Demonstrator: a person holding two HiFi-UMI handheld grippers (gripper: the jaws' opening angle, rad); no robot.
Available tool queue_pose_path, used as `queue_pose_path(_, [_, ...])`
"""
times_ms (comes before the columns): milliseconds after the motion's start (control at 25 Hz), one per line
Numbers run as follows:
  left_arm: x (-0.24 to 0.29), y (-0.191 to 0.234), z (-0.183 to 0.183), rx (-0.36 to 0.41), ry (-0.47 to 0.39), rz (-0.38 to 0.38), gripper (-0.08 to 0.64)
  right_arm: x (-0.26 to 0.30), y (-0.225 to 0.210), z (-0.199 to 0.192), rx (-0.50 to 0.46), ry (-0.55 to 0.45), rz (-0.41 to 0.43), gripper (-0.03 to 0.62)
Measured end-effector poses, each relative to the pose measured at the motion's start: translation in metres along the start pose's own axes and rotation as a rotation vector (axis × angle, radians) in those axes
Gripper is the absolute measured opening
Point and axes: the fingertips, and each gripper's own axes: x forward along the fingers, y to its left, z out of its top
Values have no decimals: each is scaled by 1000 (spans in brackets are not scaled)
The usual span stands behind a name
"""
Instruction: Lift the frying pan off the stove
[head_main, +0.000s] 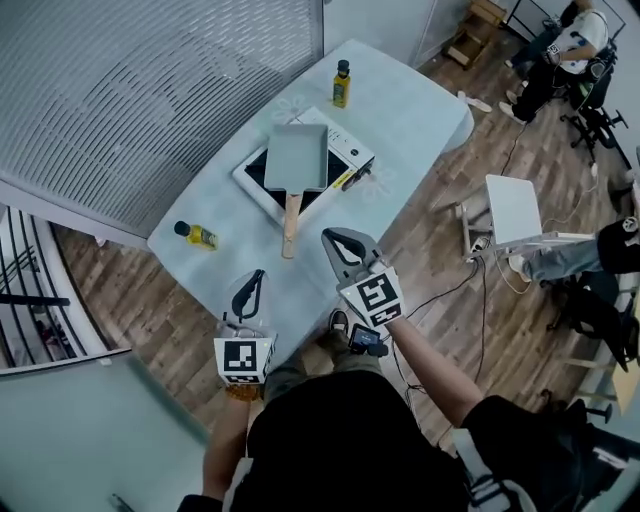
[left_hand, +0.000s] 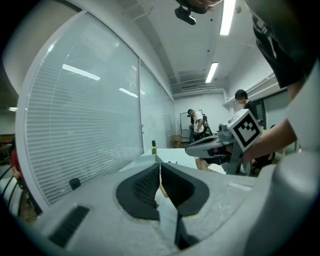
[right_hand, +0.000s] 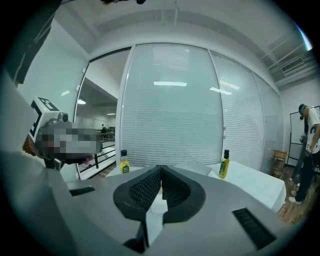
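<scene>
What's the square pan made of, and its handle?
The frying pan looks like metal, with a dull grey, perhaps coated finish: even colour, no shine. Its handle looks like bare wood: pale tan, matte. Too small to be sure.

Matt grey frying pan (head_main: 296, 157), wooden handle (head_main: 291, 222), seemingly glossy stove (head_main: 256, 170)

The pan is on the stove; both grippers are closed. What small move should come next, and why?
Probably open the right gripper and reach for the pan handle: its jaws are shut and empty, and the handle lies just ahead.
</scene>
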Motion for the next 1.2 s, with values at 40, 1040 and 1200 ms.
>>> queue_pose_path(40, [8, -1, -6, -23, 16, -24, 21, 4, -1, -3, -5, 7, 8, 3])
queue_pose_path(1040, [106, 14, -93, -1305, 308, -683, 217, 43, -55, -40, 204, 125, -136, 3])
queue_pose_path(1200, [112, 2, -86, -1301, 327, -763, 219, 50, -61, -45, 227, 137, -141, 3])
